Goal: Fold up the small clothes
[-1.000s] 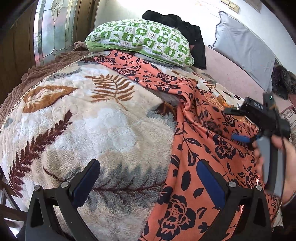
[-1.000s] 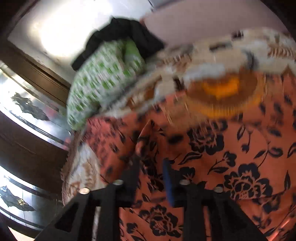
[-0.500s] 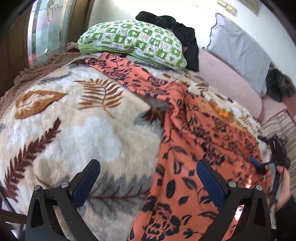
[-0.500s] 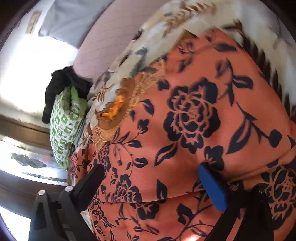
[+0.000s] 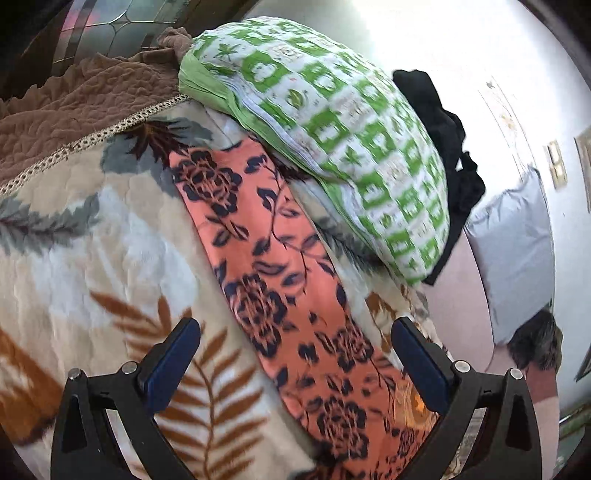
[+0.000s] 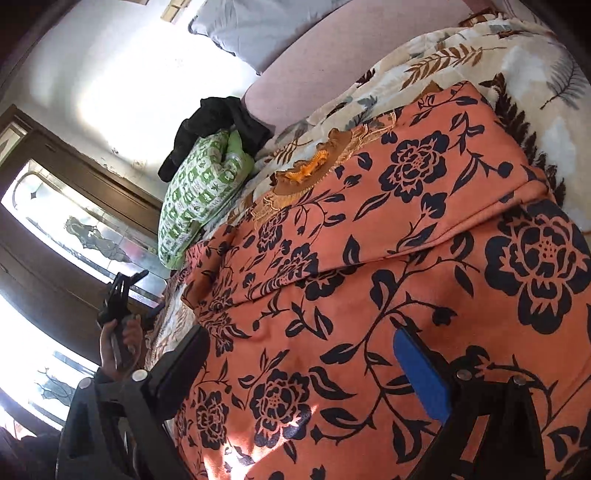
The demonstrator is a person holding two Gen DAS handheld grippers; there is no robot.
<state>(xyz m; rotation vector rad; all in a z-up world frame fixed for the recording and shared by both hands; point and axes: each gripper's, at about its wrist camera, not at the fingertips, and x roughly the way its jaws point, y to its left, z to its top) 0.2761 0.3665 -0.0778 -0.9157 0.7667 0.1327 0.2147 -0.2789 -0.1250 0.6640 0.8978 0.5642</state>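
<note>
A bed covered by a plush cream blanket with brown and grey leaf prints (image 5: pixel 92 258) fills both views, with a dark wooden headboard and patterned glass panels behind it. The left gripper (image 5: pixel 295 354) hangs over the blanket with its blue-padded jaws spread wide and nothing between them; below the gap runs a narrow strip of the orange garment with a dark navy flower print (image 5: pixel 266 266). That strip reaches up to a green-and-white checked pillow (image 5: pixel 332 129), whose edge lies on it, and a crumpled black garment (image 5: pixel 443 147) sits just behind the pillow. The right gripper (image 6: pixel 306 362) is likewise released, jaws wide apart over the broad part of the same orange garment (image 6: pixel 406 240), which lies spread on the blanket with one layer folded over another (its embroidered orange neckline shows near the far edge). A grey cushion (image 6: pixel 251 26) leans against the white wall.
</note>
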